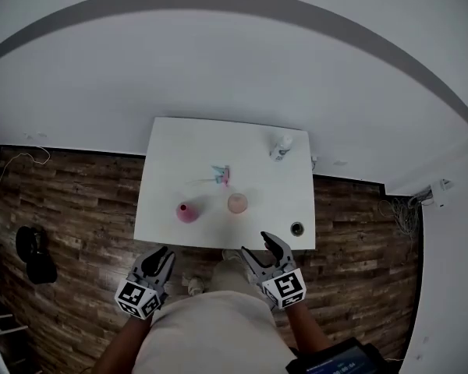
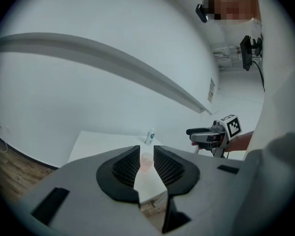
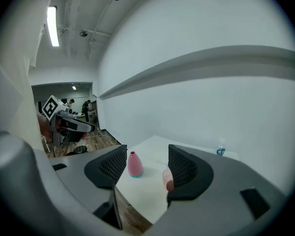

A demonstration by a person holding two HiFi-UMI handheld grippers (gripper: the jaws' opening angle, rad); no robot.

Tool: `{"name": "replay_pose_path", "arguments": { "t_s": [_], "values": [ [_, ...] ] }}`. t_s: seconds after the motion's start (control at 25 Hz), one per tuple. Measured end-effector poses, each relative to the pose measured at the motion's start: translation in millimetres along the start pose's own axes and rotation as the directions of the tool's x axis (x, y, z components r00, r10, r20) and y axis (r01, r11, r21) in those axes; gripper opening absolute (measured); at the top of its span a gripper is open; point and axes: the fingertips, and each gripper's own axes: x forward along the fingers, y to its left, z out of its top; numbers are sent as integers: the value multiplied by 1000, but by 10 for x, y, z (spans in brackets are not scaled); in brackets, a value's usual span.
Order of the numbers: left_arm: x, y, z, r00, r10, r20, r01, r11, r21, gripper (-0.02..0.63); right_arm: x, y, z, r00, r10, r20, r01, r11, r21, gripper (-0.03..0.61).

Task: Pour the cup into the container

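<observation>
Cup [image 1: 237, 202], contents unclear, stands near pink container [image 1: 186, 212].

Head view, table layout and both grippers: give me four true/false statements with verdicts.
1. The pink vase stands on the white table, left of the clear cup in the head view. True.
2. The right gripper is shut on the cup. False: its jaws are apart and hold nothing; the cup stands alone.
3. A small bottle stands near the table's far right corner. True.
4. The left gripper hangs over the table's middle. False: it is off the near edge, open and empty.
</observation>
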Motion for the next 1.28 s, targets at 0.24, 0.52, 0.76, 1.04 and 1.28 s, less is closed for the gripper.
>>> {"name": "replay_pose_path", "arguments": {
  "t_s": [0.24, 0.52, 0.76, 1.04, 1.28],
  "values": [
    [379, 36, 183, 989, 144, 25, -142, 987, -70, 80, 400, -408, -21, 986, 147, -74, -152, 987, -58, 267],
    [634, -15, 266, 962, 271, 35, -265, 957, -115, 80, 696, -846, -260, 947, 272, -170, -300, 939, -166, 268],
    [704, 13, 210, 935, 353, 17, -347, 927, -139, 81, 1018, -969, -544, 904, 352, -244, -405, 889, -214, 294],
    [676, -48, 84, 906, 422, 4, -417, 896, -153, 86, 1283, -1000, -1007, 852, 409, -328, -494, 835, -242, 314],
    [699, -84, -12, 895, 446, -26, -445, 885, -139, 86, 1520, -990, -1329, 811, 436, -390, -549, 797, -252, 340]
  ]
}}
